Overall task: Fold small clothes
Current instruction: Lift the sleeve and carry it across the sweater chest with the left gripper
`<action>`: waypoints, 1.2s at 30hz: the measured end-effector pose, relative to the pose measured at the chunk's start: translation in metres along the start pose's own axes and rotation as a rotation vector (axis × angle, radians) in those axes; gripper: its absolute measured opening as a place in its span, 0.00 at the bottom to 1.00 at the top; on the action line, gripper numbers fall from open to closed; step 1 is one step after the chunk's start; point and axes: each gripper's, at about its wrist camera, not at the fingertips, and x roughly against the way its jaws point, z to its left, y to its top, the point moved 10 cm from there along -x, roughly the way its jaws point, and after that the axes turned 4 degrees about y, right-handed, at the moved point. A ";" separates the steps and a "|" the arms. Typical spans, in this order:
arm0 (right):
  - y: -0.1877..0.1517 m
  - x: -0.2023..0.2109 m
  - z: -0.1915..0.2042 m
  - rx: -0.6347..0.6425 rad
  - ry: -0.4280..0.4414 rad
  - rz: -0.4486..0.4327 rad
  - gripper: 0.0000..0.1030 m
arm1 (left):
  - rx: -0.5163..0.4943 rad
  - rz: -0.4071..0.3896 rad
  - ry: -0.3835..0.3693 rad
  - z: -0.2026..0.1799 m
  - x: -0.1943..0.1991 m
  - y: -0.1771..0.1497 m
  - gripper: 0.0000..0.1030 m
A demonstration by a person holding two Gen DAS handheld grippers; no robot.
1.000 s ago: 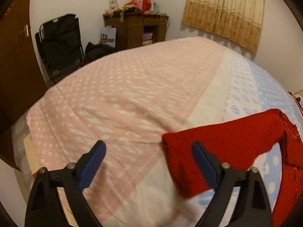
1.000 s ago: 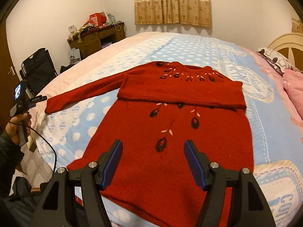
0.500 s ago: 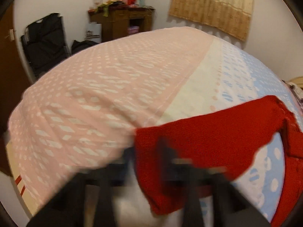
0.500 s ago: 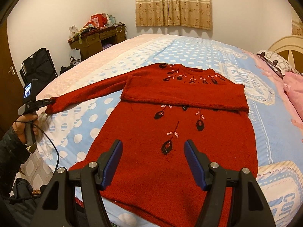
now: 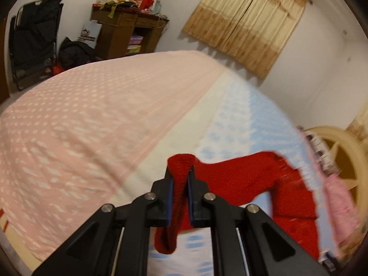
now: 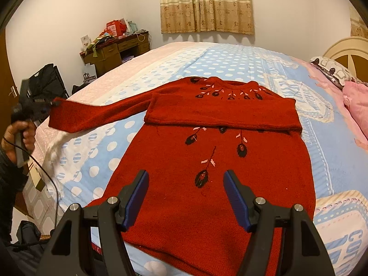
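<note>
Right gripper [image 6: 185, 197] at six o'clock, jaws apart, holding nothing, above the hem. Red sweater [image 6: 207, 161] flat mid-bed. Left gripper [image 5: 179, 184], nine o'clock, clenched on the cuff [image 5: 181, 163], raised. Risk: thin bite; knit may slip out.

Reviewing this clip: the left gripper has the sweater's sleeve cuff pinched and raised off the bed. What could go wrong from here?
1. The left gripper pinches only the bunched cuff of the sleeve; the thick knit could slip out mid-fold.
2. The right gripper hangs open over the red sweater, pinning nothing, so pulling the sleeve may drag the body askew.
3. The other sleeve already lies folded across the chest; a tug could disturb it.
</note>
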 end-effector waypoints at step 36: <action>0.001 0.014 -0.035 -0.090 0.012 -0.046 0.66 | -0.263 -0.071 -0.452 -0.311 0.056 0.043 0.10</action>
